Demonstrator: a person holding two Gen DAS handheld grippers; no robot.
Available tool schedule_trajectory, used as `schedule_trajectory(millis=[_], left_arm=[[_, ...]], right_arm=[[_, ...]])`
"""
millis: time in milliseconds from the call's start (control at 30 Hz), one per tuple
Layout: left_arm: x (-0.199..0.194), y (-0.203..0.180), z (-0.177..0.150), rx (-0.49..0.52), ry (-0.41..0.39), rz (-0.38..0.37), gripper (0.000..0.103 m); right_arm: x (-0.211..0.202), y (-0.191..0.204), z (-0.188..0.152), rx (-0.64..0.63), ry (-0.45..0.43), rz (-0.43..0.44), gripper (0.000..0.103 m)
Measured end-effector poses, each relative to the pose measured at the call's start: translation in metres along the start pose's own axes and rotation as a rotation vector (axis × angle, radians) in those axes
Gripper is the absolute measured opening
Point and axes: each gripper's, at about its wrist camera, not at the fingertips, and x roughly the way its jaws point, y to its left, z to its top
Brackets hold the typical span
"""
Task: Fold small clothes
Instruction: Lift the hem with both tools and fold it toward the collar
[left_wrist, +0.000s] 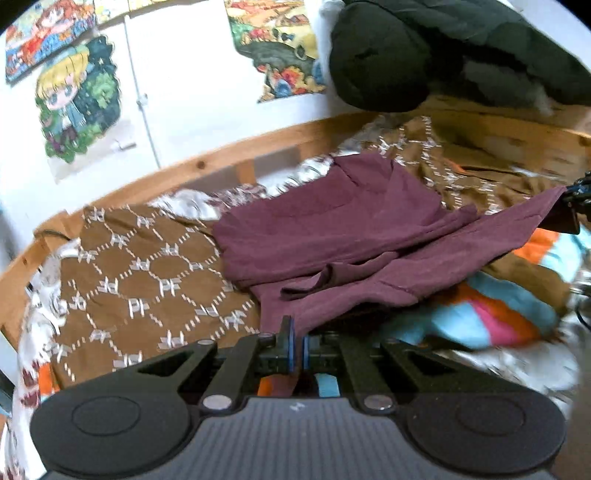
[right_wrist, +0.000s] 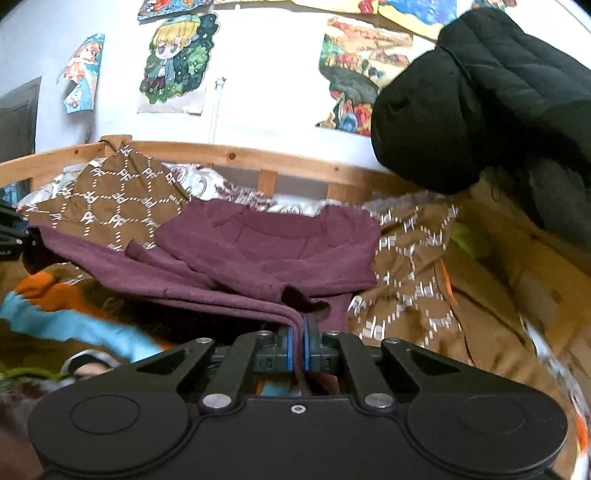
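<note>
We're over a bed w/ a wooden rail, posters on the wall behind, and a brown patterned blanket as the work surface. The maroon shirt lies across it, collar toward the rail, sleeves already tucked in. Our left gripper is clamped on one bottom corner, our right gripper on the other, hem lifted btwn them. Looks like we're mid-fold, bottom half going up. Next, prob. carry both corners fwd together toward the collar, keeping the hem taut and level, then release.
</note>
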Motion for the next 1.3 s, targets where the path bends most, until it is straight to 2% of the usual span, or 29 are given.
schedule_trajectory(millis=[167,300,367,500,733,900,1000,1100,1200,1300], left_arm=[[-0.042,-0.002,-0.004,-0.01,0.014,-0.106,0.003],[-0.053,-0.001,0.003,0.016,0.035,-0.149,0.003],[-0.05,0.006,0.013,0.005,0.037,-0.164,0.003],[-0.027,0.02,0.046,-0.021,0.049,-0.136,0.004],[0.051,0.055,0.117,-0.095,0.083,-0.022,0.004],[0.119,0.067,0.15,-0.066,0.112,0.06,0.004],[0.165,0.074,0.163,-0.067,0.137,0.086,0.004],[0.214,0.084,0.17,-0.09,0.172,0.08,0.004],[0.262,0.088,0.168,-0.095,0.219,0.065,0.005],[0.292,0.089,0.159,-0.075,0.256,0.049,0.005]], right_arm=[[-0.059,0.006,-0.004,0.018,0.052,0.027,0.005],[-0.095,0.009,-0.002,0.021,0.085,0.05,0.004],[-0.1,0.01,0.002,0.003,0.09,0.048,0.004],[-0.091,0.01,0.018,-0.053,0.054,0.023,0.004],[-0.009,-0.009,0.07,-0.14,-0.053,-0.037,0.004],[0.065,-0.032,0.109,-0.166,-0.072,-0.053,0.004],[0.112,-0.044,0.128,-0.173,-0.057,-0.051,0.004],[0.162,-0.055,0.14,-0.162,-0.013,-0.044,0.005],[0.207,-0.063,0.139,-0.164,0.037,-0.046,0.005],[0.246,-0.068,0.134,-0.176,0.089,-0.052,0.005]])
